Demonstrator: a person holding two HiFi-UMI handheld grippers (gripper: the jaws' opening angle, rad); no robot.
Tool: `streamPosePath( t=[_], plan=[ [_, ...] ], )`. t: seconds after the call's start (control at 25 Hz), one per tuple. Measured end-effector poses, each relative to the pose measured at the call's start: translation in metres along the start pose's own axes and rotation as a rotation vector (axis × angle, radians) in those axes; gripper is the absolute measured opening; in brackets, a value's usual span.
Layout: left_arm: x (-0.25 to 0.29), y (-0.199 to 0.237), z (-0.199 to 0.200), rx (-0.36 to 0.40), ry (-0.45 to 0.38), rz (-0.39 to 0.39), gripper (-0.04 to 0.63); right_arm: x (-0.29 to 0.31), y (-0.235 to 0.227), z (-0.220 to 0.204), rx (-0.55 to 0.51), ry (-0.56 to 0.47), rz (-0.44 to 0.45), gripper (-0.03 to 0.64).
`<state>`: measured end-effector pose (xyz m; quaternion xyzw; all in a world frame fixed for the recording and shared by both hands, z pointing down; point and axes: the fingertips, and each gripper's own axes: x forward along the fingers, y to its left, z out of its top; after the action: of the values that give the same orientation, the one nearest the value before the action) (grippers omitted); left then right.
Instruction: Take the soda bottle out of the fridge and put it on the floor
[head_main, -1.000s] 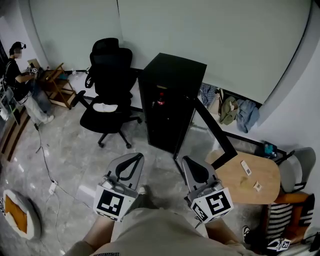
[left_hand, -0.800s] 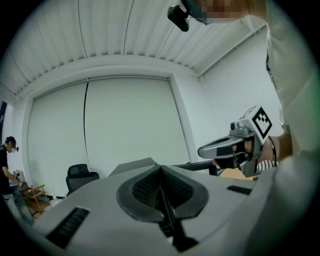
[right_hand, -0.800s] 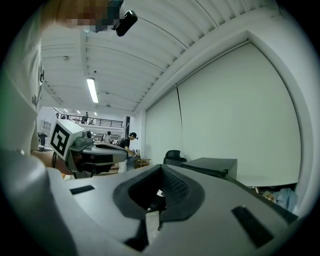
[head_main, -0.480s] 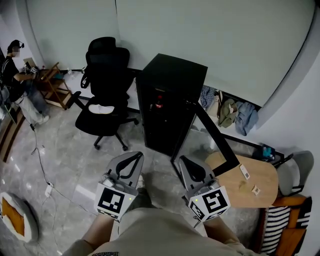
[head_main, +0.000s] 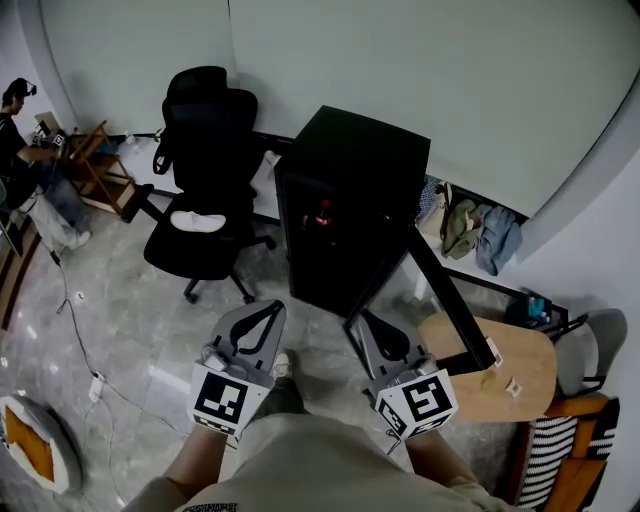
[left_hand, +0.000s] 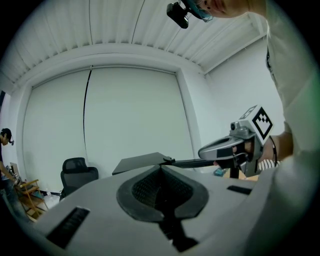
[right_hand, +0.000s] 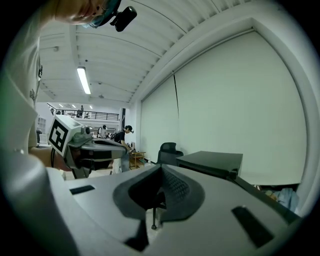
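Observation:
A black fridge (head_main: 350, 200) stands ahead in the head view, its door (head_main: 445, 300) swung open to the right. Inside it, on an upper shelf, a soda bottle (head_main: 322, 214) with a red label shows dimly. My left gripper (head_main: 268, 310) and right gripper (head_main: 362, 324) are held low side by side in front of the fridge, well short of it. Both are shut with nothing in them. In the left gripper view the jaws (left_hand: 161, 168) meet below the fridge top (left_hand: 142, 162). The right gripper's own jaws (right_hand: 160, 168) also meet, with the fridge (right_hand: 212, 161) beyond them.
A black office chair (head_main: 205, 170) stands left of the fridge. A round wooden table (head_main: 500, 365) sits at the right behind the open door. Bags and clothes (head_main: 470, 228) lie by the wall. A person (head_main: 25, 140) sits at the far left; cables (head_main: 85, 340) run over the floor.
The view has drawn a little closer to the fridge, which now sits lower and larger in the head view. Both grippers stay shut and side by side.

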<state>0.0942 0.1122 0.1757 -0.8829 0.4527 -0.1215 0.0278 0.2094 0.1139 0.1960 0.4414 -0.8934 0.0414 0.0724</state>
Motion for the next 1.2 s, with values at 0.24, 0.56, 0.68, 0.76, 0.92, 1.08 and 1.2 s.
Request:
streamPosePath(
  t=[0.24,0.56,0.68,0.76,0.92,1.08,1.2],
  plan=[
    [0.044,0.06,-0.004,-0.012,0.008,-0.037,0.006,0.065,-0.019,0.011,0.01,0.027,-0.03,-0.005],
    [0.101,0.13,-0.007,0.017,0.012,-0.103,0.006,0.143,-0.048,0.029,0.013,0.02,-0.098,-0.005],
    [0.117,0.145,-0.01,0.028,0.01,-0.137,0.006,0.164,-0.056,0.032,0.019,0.015,-0.127,-0.005],
    [0.127,0.154,-0.012,0.036,0.008,-0.161,0.006,0.176,-0.061,0.032,0.023,0.012,-0.149,-0.005],
    [0.145,0.166,-0.018,0.043,0.002,-0.199,0.006,0.191,-0.072,0.031,0.033,0.003,-0.199,-0.005],
    [0.162,0.168,-0.021,0.039,0.008,-0.216,0.006,0.198,-0.083,0.029,0.041,0.008,-0.221,-0.005],
    [0.17,0.17,-0.023,0.032,0.013,-0.205,0.006,0.202,-0.09,0.027,0.031,0.017,-0.219,-0.004]
  ],
)
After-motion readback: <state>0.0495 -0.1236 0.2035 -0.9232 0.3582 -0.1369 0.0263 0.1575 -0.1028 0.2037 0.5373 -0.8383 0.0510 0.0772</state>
